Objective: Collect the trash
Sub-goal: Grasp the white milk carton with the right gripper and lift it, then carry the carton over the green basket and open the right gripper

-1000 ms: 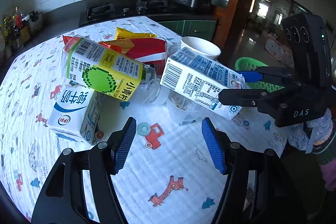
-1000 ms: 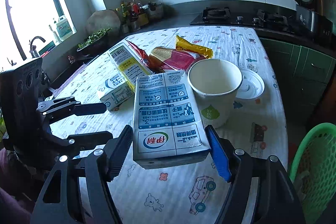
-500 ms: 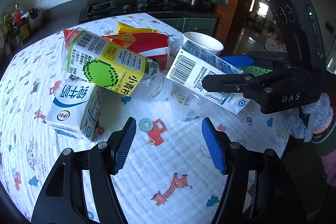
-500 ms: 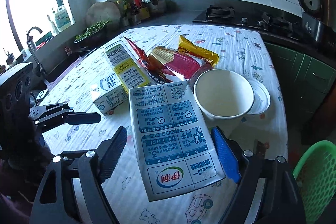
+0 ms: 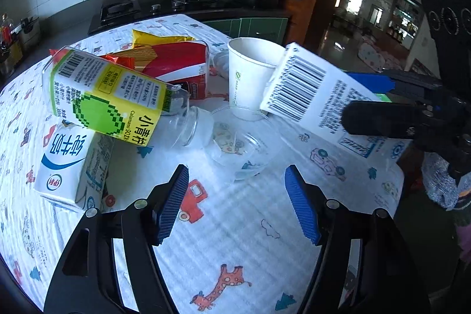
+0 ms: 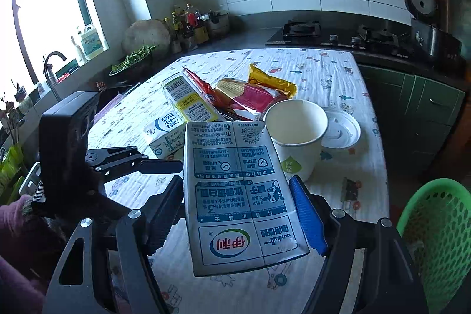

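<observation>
R claw [image 6: 237,215] is pinching a white-and-blue milk carton w/ a red-green logo [image 6: 235,196] by its sides, both pads pressed on it. Carton is held clear of the bench [image 6: 323,69], tilted, just beside a white paper cup w/ a green leaf mark [image 6: 297,137]. In the left wrist view the same carton [image 5: 312,96] hangs above the cloth, barcode end toward the cup [image 5: 250,75].

L claw [image 5: 237,203] is spread, nothing btwn its blue ribbed pads, hovering over the cartoon-print cloth. Its jaws have just been opening a bit further.

Just ahead of the L claw: a clear plastic cup lying on its side [image 5: 241,143], mouth toward the camera. Next to it a clear bottle w/ a yellow-green label [image 5: 109,96] lies tilted, resting on a small white-and-blue milk box [image 5: 67,167]. Behind these, a red-and-yellow snack bag [image 5: 176,61].

A clear plastic lid [image 6: 341,128] lies flat, touching the paper cup's far side. A green plastic mesh basket [image 6: 435,240] sits off the bench edge, lower right in the right wrist view.
</observation>
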Demonstrator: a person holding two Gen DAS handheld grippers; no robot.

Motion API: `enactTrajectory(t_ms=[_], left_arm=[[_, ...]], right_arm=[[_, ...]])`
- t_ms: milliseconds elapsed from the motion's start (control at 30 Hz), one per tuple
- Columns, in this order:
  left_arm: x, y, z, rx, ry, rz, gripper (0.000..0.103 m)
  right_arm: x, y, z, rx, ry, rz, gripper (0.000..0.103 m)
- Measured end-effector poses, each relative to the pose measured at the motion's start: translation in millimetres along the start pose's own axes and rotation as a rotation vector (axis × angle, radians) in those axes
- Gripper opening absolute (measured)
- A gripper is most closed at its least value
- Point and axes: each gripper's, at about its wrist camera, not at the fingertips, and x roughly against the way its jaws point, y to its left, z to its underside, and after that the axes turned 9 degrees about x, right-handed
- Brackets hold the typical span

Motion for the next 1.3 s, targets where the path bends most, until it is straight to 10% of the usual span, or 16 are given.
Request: enactTrajectory(t_ms=[733,1300], left_arm=[[-40,-18,-22,-0.048,0.024,-0.036,0.062],[3,-40,-21,-0.068,-0.039,0.014,0.059]], right_arm=[[87,-84,73,-0.243,-0.044,0.265,0.071],[87,-189,131,-0.458,0.099,0.477,0.071]])
